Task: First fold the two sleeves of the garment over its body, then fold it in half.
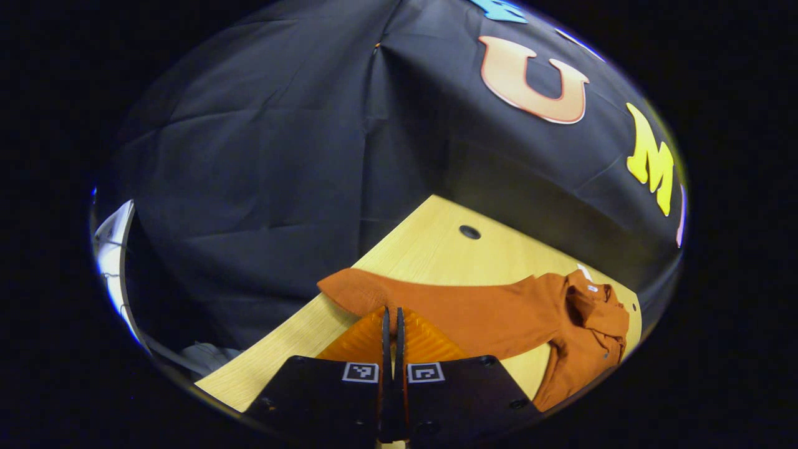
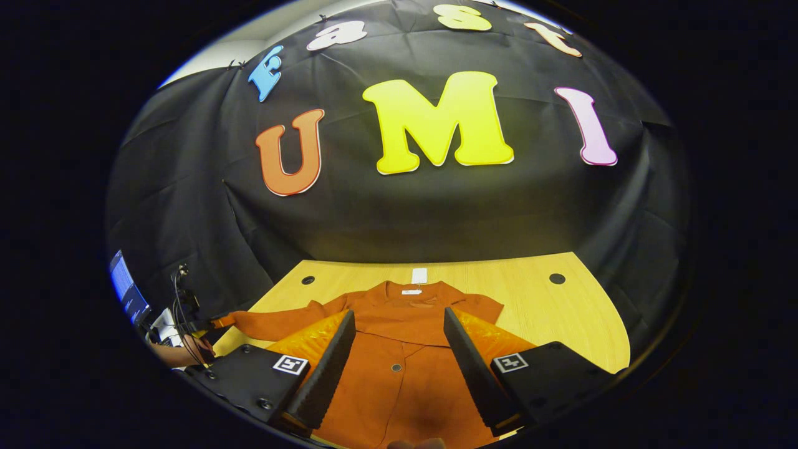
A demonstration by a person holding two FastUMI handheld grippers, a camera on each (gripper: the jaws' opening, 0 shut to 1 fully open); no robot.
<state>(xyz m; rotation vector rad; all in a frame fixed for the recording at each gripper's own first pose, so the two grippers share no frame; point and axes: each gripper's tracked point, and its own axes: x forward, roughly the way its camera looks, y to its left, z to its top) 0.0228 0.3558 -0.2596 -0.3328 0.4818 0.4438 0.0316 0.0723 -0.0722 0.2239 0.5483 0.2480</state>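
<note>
One sleeve (image 1: 374, 293) is lying near the closed left gripper (image 1: 393, 330) (right gripper (image 2: 399, 349) is hovering wide over the garment (image 2: 399, 374)), risking a missed pinch

Pale wooden table (image 2: 561, 324) with round holes, one far left (image 2: 308, 280), one far right (image 2: 557, 279). Screen (image 2: 128, 290) and dangling cables (image 2: 181, 293) off the left edge.

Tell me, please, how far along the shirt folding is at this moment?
Early: no fold looks finished. The orange shirt lies open on the wooden table. In hand: the left gripper is closed at the outstretched sleeve. The right gripper hovers open over the body. Left: both sleeve folds, then halving.
</note>
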